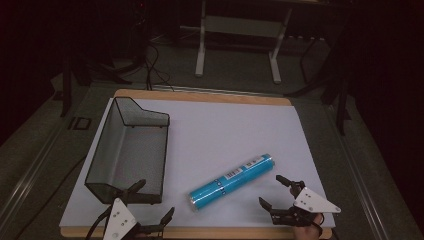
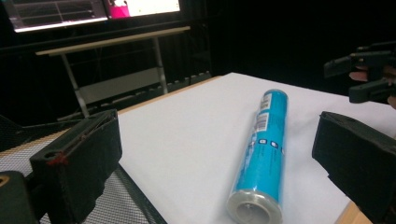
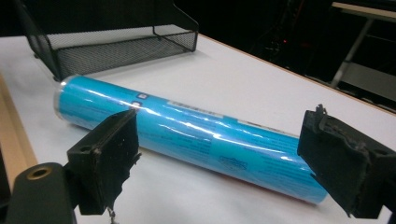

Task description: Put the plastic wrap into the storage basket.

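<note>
Where the white sheet point(image 1: 225, 135) covers the wooden board, black mesh tray point(image 1: 131, 150) at about nine o'clock from the middle, lying long-ways, tall wall at its far end, low lip at the near end; nothing inside but bare mesh. Blue tube point(image 1: 232, 181) at roughly five o'clock from the middle, flat on the sheet, slanted with its near end toward seven o'clock and its far end toward one o'clock, just beside the tray's near corner yet apart from it.

At six to seven o'clock, left gripper point(image 1: 152, 206), jaws spread wide, nothing between the pads, one jaw close by the tray's near lip. At five o'clock, right gripper point(image 1: 278, 192), jaws likewise spread wide and holding nothing, near the tube's far half but clear of it.

From the left gripper view: tube's clear-capped near end point(image 2: 254, 210) facing the lens, barcode label along its top, right gripper point(image 2: 364, 77) far off at two o'clock, tray mesh point(image 2: 130, 205) under the left-hand jaw, lit screens beyond the table at eleven o'clock. From the right gripper view: tube point(image 3: 187, 135) broadside across the gap between the jaws, small print on its wrap, tray point(image 3: 116, 46) behind at eleven o'clock.

Print on the wrap too small to read. Hands largely cut off at the bottom edge of the high view. Surroundings dark, hard to make out.
</note>
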`<act>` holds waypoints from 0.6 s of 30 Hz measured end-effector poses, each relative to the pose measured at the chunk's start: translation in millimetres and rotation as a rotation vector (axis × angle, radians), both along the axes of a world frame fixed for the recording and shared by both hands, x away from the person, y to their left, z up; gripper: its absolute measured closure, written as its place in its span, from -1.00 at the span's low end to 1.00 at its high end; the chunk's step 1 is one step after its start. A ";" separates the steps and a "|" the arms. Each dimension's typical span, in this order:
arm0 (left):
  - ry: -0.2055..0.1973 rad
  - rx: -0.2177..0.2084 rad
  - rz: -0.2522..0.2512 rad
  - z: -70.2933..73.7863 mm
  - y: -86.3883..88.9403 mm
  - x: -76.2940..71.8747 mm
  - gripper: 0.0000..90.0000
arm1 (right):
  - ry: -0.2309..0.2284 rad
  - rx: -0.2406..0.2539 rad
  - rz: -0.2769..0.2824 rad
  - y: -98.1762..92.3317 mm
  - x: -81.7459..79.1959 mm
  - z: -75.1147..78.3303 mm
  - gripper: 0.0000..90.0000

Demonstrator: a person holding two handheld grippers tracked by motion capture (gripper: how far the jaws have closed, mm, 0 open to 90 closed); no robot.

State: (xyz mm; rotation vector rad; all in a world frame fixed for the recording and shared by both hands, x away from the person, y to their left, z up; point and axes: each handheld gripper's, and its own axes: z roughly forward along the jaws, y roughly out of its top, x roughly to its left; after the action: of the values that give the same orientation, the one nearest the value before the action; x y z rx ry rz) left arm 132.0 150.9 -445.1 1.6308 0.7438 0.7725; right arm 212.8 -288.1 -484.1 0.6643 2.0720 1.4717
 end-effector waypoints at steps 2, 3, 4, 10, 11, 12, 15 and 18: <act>-0.003 0.001 0.004 -0.2 0.1 -0.2 -0.96 | 0.008 0.016 0.017 -0.8 -0.1 0.7 -0.74; -0.001 -0.001 0.003 -0.4 0.6 -0.3 -0.96 | 0.002 0.026 0.016 -1.5 -0.3 1.1 -0.74; 0.000 -0.004 0.005 -0.6 0.9 -0.5 -0.96 | 0.005 0.033 0.022 -2.1 -0.2 1.9 -0.75; -0.001 -0.019 0.006 -1.1 2.8 -0.5 -0.96 | 0.008 0.044 0.035 -2.9 -0.3 4.4 -0.75; -0.003 -0.024 0.004 -1.0 3.0 -0.7 -0.96 | 0.015 0.043 0.050 -1.8 -0.3 4.9 -0.75; -0.005 -0.026 0.002 -0.9 3.2 -0.7 -0.96 | 0.014 0.033 0.046 -0.4 -0.7 5.0 -0.75; -0.011 -0.028 -0.005 -0.6 3.5 -1.7 -0.96 | 0.022 0.012 0.048 2.8 -0.6 4.1 -0.75; -0.015 -0.027 -0.007 -0.7 2.9 -2.3 -0.96 | 0.028 0.020 0.055 2.9 -0.1 3.9 -0.75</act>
State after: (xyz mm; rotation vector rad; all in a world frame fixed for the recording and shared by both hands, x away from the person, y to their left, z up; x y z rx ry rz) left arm 129.7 153.8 -445.8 1.6009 0.7343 0.7661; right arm 212.7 -285.2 -480.2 0.6444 2.1150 1.5239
